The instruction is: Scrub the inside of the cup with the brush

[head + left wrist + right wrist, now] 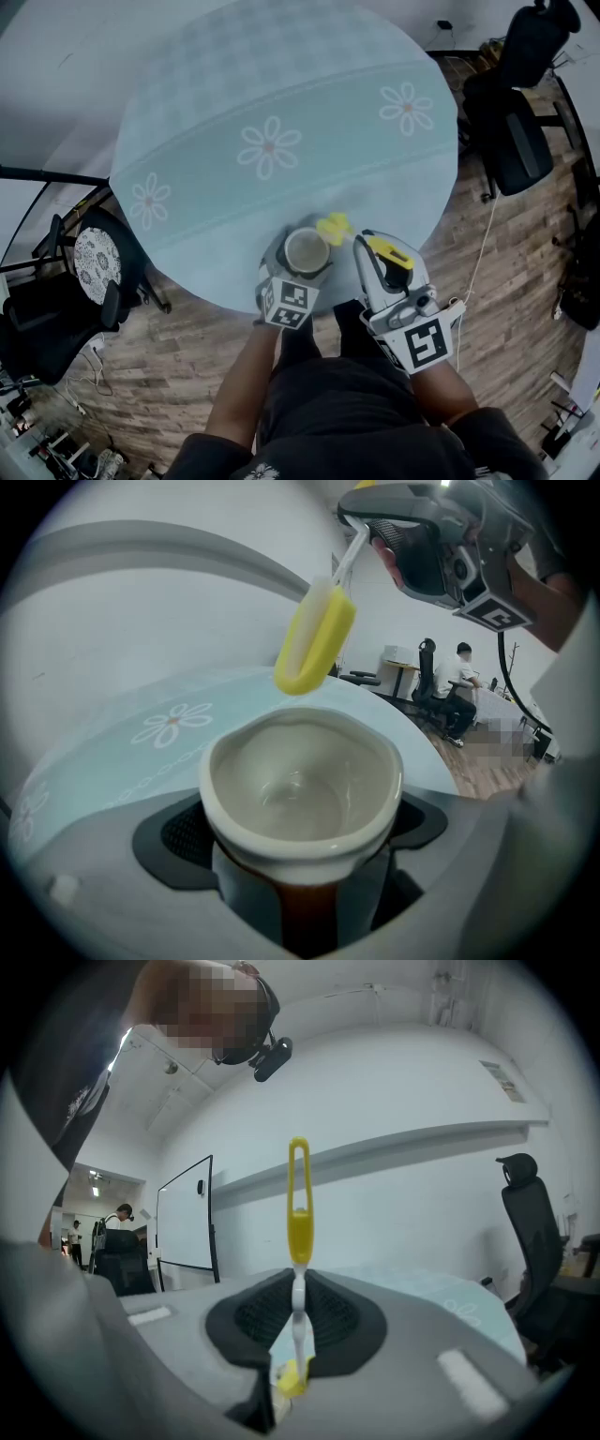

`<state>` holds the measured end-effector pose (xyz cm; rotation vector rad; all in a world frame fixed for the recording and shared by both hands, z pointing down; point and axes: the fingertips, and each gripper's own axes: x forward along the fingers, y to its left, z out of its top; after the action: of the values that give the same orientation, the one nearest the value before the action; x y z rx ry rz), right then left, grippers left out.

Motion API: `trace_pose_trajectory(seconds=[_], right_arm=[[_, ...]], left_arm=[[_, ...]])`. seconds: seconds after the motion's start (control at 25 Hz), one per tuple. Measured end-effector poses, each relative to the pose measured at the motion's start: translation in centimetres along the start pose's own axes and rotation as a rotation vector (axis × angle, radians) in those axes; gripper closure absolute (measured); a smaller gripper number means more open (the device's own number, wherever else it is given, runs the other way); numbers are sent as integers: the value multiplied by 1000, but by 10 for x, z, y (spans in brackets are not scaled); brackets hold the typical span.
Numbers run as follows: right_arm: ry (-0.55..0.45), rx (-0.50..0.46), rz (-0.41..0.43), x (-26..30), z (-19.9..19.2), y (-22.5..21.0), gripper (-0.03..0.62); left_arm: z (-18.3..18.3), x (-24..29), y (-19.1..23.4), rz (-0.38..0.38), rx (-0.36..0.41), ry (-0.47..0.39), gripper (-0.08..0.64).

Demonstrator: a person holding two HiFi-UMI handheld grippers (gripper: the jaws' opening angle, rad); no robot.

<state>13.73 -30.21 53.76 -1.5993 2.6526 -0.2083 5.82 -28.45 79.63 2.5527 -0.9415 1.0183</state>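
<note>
A cream cup [307, 251] with a brown lower body stands near the front edge of the round light-blue table [281, 94]. My left gripper [305, 257] is shut on the cup [300, 780], its black pads against both sides, and the inside looks empty. My right gripper [362, 240] is shut on the white stem of a brush [333, 228]. The yellow brush head [315, 641] hangs just above and behind the cup's far rim, outside the cup. In the right gripper view the brush [299, 1213] sticks straight out from the closed pads of the right gripper [298, 1321].
The tablecloth has white daisy prints [269, 147]. Black office chairs stand at the right [520, 141] and left [94, 267] on the wood floor. A person [459, 677] sits at a desk far behind. A whiteboard [183, 1213] stands by the wall.
</note>
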Motion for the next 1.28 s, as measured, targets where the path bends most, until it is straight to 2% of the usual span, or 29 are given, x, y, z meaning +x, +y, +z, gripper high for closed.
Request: trace_pose_trajectory(seconds=[0.52,0.92,1.28], right_arm=[[-32,4,-23,-5,16,1,557],[-195,19,60,-16,100,37,557],[-292,-22,182,-36,168,115,557]], left_arm=[[11,-18,6,56,27,-98,26],[72,-72,39,177,48,-211,25],[136,-140,64,267,86,-311,25]])
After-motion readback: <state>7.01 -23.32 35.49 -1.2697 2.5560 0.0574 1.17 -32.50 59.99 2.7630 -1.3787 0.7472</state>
